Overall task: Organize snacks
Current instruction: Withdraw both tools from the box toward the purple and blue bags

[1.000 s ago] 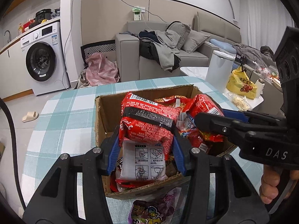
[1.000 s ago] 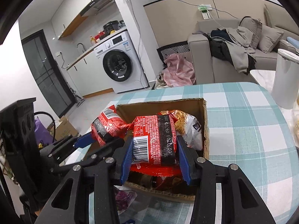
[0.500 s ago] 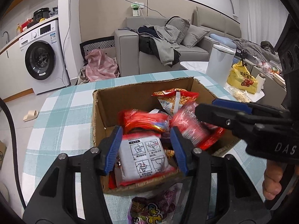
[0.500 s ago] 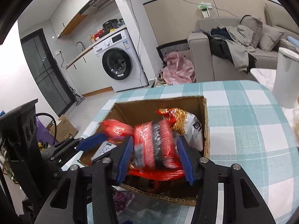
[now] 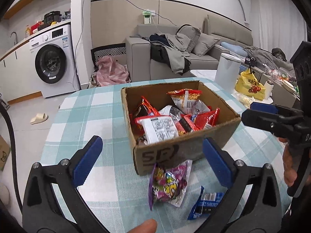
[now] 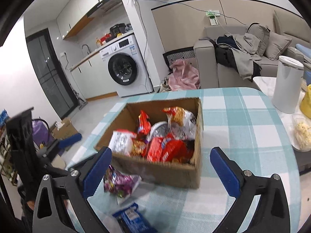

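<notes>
A cardboard box (image 5: 186, 151) (image 6: 175, 171) sits on the checked tablecloth, filled with several red and white snack packets (image 5: 161, 128) (image 6: 167, 149). A purple candy bag (image 5: 169, 182) (image 6: 120, 180) and a blue packet (image 5: 206, 203) (image 6: 132, 219) lie on the table in front of the box. My left gripper (image 5: 153, 163) is open and empty, just short of the box, above the purple bag. My right gripper (image 6: 161, 170) is open and empty, in front of the box; it also shows in the left wrist view (image 5: 272, 116) at the right.
The table (image 6: 243, 120) has a teal and white checked cloth. A white bin (image 6: 287, 85) and a yellow bag (image 5: 250, 85) stand beyond its right edge. A sofa (image 5: 194, 58) and a washing machine (image 5: 52, 62) are behind.
Both grippers let go of their red noodle packets into the box, opened wide and drew back toward the near side of the table.
</notes>
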